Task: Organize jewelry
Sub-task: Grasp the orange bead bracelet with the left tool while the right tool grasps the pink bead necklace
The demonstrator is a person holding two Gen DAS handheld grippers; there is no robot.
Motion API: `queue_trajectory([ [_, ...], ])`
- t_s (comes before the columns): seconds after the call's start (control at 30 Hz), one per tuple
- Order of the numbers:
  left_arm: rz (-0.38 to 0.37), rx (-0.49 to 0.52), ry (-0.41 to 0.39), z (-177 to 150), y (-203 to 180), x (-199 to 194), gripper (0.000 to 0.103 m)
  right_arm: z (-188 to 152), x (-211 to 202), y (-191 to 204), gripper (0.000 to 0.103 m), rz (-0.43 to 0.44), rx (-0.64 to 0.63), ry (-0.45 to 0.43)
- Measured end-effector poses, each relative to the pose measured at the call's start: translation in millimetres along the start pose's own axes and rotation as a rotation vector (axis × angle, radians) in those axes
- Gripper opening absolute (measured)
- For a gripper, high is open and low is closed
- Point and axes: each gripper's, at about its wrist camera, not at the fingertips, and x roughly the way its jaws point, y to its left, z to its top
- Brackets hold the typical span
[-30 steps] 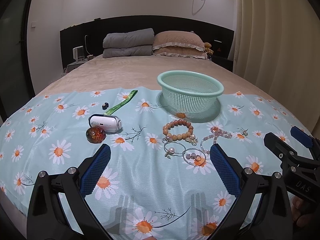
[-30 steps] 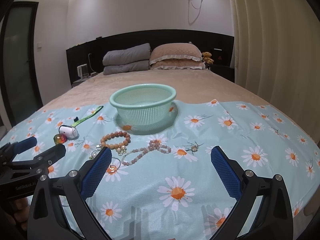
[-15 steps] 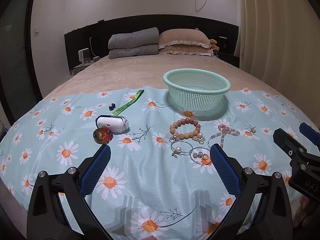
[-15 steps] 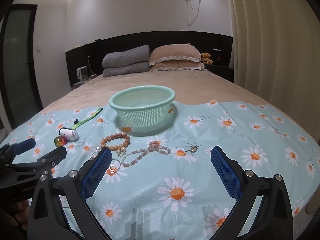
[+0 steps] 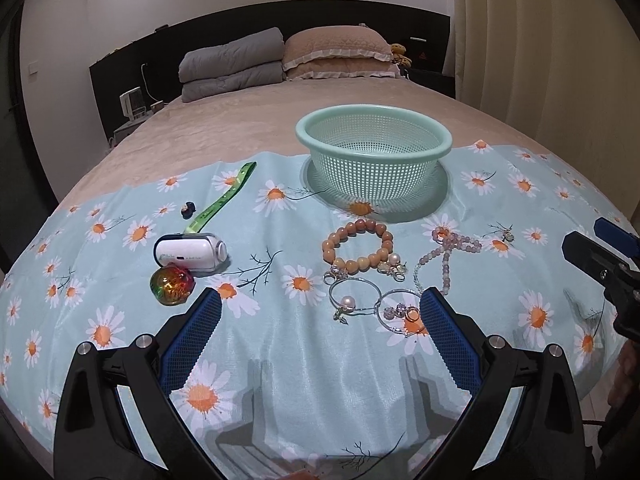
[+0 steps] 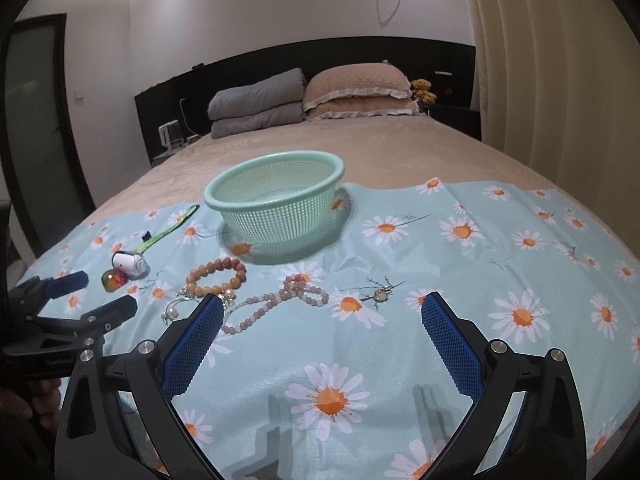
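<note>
Both claws hang over the daisy-print cloth (image 5: pixel 280 344) spread across the bed, and both are spread wide, gripping nothing — the left claw (image 5: pixel 320 316) sits low in front of the jewelry, the right claw (image 6: pixel 322 316) off to its right. The mint basket (image 5: pixel 374 136) stands upright on the cloth's far edge, nothing visible inside it. Just in front of it lies the orange bead bracelet (image 5: pixel 358 246) with charms at its near side, and right beside that the pink bead strand (image 5: pixel 446 254), looped and crossed over itself. Closer in — two thin silver hoops (image 5: pixel 354 300) with pearls and small charms, one of them right at the left claw's right fingertip. A small pendant (image 6: pixel 380 295) rests apart on the cloth, to the right of the pink strand. Over on the left: a white gadget (image 5: pixel 190 252) on a green strap (image 5: pixel 222 200), touching a glossy red-green ball (image 5: pixel 172 286)
</note>
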Motion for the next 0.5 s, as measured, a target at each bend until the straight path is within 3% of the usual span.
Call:
queue_trajectory([
  [0.2, -0.068, 0.022, 0.045, 21.3, 3.8, 32.8, 0.097, 13.8, 44.3, -15.1, 0.095, 0.053, 0.015, 0.072],
  [0.5, -0.104, 0.103, 0.060, 60.1, 10.4, 81.8, 0.095, 17.4, 115.2, -2.2, 0.094, 0.046, -0.120, 0.189],
])
